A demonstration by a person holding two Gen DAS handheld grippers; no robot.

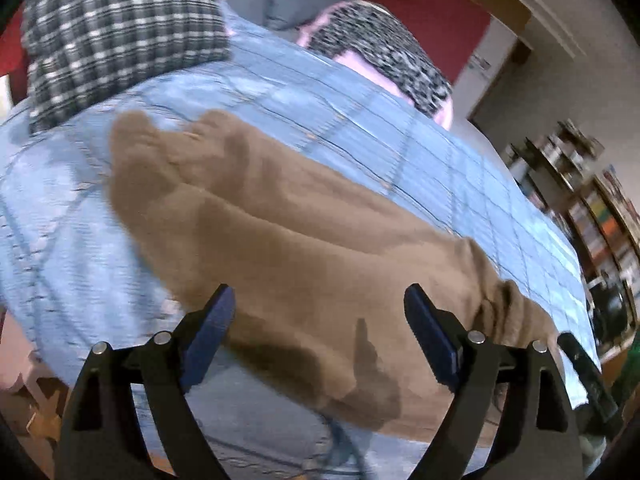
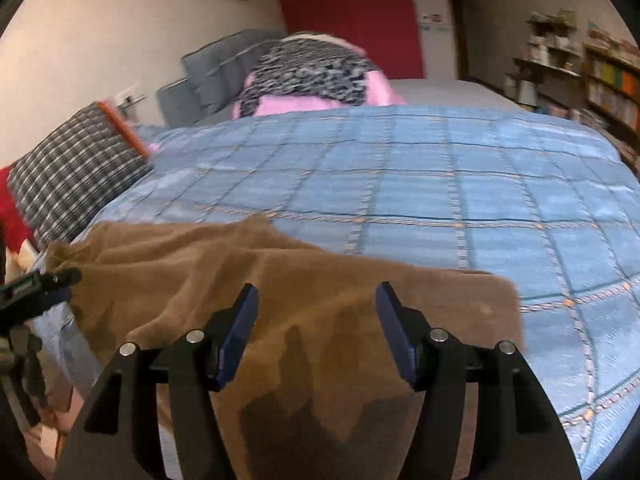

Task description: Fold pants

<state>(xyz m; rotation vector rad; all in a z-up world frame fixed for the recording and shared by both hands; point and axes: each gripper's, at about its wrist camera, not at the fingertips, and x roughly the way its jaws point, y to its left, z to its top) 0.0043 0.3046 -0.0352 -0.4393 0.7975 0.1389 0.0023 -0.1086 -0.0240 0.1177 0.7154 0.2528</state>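
Brown pants (image 1: 280, 232) lie spread on a bed covered with a blue checked quilt (image 1: 400, 132). The cloth is soft and fuzzy, rumpled into long rolling folds. In the left wrist view the pants run slantwise across the quilt, from a bunched, lumpy end at upper left toward a gathered, ribbed part at lower right, near the bed's edge. In the right wrist view the pants (image 2: 312, 300) cover the near left part of the quilt (image 2: 460, 184), with one fairly straight edge on the right side and a crumpled end at far left. The gripper shadows fall dark on the cloth. The left gripper (image 1: 320, 300) hovers above the pants with its two blue-padded fingers spread wide apart; nothing is between them, and the pads do not press on the cloth. The right gripper (image 2: 316, 300) hangs over the pants too, its fingers parted somewhat less widely, also empty, with only the cloth showing below the gap. At the far left of the right wrist view, part of the left gripper (image 2: 44, 280) shows near the crumpled end of the pants. Beyond the pants, a plaid pillow (image 2: 76, 172) rests at the left of the bed, and a pink-and-spotted pillow (image 2: 312, 76) sits at its head.
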